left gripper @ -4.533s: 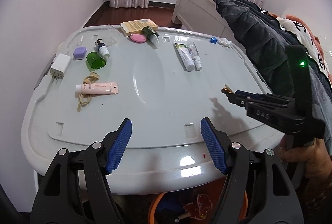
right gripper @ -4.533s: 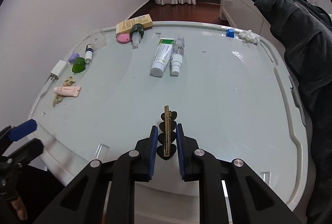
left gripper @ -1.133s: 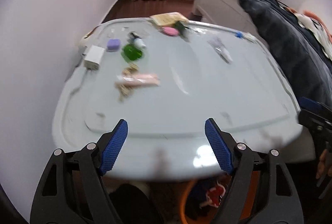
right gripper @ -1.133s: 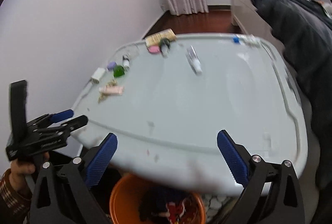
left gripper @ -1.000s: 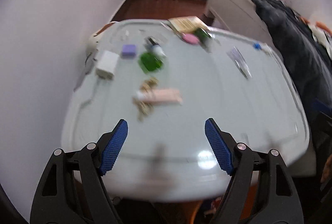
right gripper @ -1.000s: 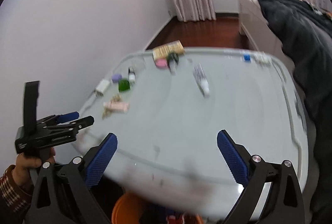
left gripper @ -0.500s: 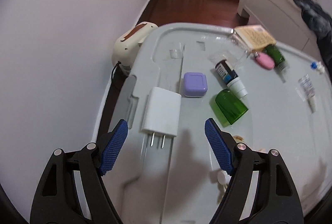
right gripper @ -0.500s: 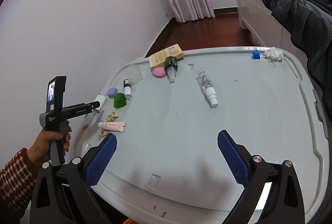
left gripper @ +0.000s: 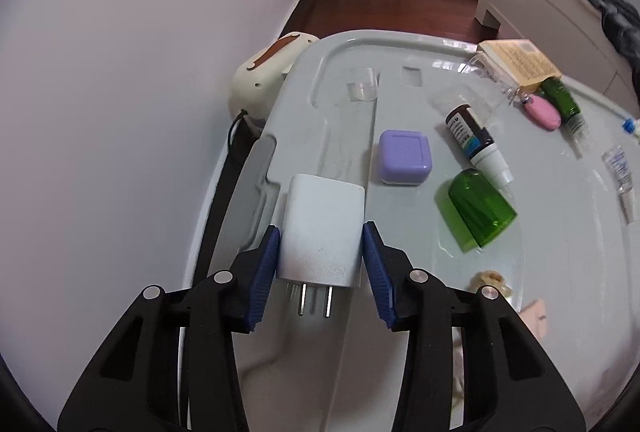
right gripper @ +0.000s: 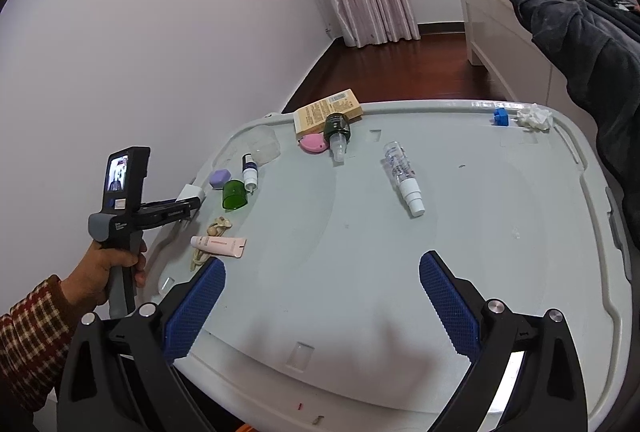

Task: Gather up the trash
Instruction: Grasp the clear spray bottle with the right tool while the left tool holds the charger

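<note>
A white charger plug [left gripper: 320, 232] lies at the left edge of the grey lid [left gripper: 560, 272], prongs toward me. My left gripper [left gripper: 319, 264] is closing on it, and both blue pads touch its sides. In the right wrist view that left gripper [right gripper: 188, 206] is held by a hand in a checked sleeve, at the charger [right gripper: 191, 193]. My right gripper [right gripper: 320, 296] hangs open over the near part of the lid [right gripper: 480, 232], with nothing between its fingers.
On the lid lie a purple box [left gripper: 405, 157], a green cap [left gripper: 482, 208], a dropper bottle [left gripper: 474, 142], a pink tube [right gripper: 219, 245], tan bands [right gripper: 218, 226], a clear spray bottle [right gripper: 402, 172], a yellow box [right gripper: 326, 110] and a tissue [right gripper: 534, 117]. A white wall stands left; a bed with a dark coat [right gripper: 580, 32] is right.
The left gripper swung from the lid's near edge to its left side and narrowed its jaws onto the white charger. The right gripper let go of the hair clip and is open.
</note>
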The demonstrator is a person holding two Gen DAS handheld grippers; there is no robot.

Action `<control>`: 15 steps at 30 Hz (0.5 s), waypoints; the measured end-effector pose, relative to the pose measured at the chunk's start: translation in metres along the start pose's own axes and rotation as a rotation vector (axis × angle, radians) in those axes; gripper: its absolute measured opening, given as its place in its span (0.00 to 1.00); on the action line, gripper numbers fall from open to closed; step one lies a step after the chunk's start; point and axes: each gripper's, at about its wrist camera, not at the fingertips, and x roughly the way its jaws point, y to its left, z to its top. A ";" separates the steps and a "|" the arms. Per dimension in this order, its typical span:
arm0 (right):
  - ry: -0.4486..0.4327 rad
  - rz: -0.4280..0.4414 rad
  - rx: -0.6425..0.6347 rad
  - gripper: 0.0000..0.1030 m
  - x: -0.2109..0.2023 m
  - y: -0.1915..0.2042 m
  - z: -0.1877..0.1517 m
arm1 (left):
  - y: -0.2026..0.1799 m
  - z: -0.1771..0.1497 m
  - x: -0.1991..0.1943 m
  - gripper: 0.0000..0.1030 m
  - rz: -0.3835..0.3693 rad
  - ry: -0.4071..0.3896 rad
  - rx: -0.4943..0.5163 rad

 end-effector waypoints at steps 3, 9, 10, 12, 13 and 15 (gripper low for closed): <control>0.008 -0.010 -0.005 0.93 0.005 -0.002 0.000 | 0.000 0.000 -0.022 0.41 -0.023 -0.032 -0.026; 0.015 -0.124 -0.016 0.93 0.024 -0.027 0.016 | -0.043 -0.016 -0.083 0.41 -0.142 -0.112 0.039; 0.026 -0.152 -0.034 0.93 0.030 -0.031 0.019 | -0.050 -0.020 -0.089 0.41 -0.162 -0.120 0.054; 0.046 -0.199 -0.062 0.93 0.046 -0.038 0.027 | -0.069 -0.031 -0.100 0.41 -0.218 -0.130 0.078; 0.067 -0.210 -0.076 0.93 0.059 -0.040 0.033 | -0.081 -0.037 -0.104 0.41 -0.258 -0.131 0.086; 0.098 -0.221 -0.102 0.93 0.079 -0.040 0.039 | -0.098 -0.047 -0.107 0.41 -0.315 -0.128 0.100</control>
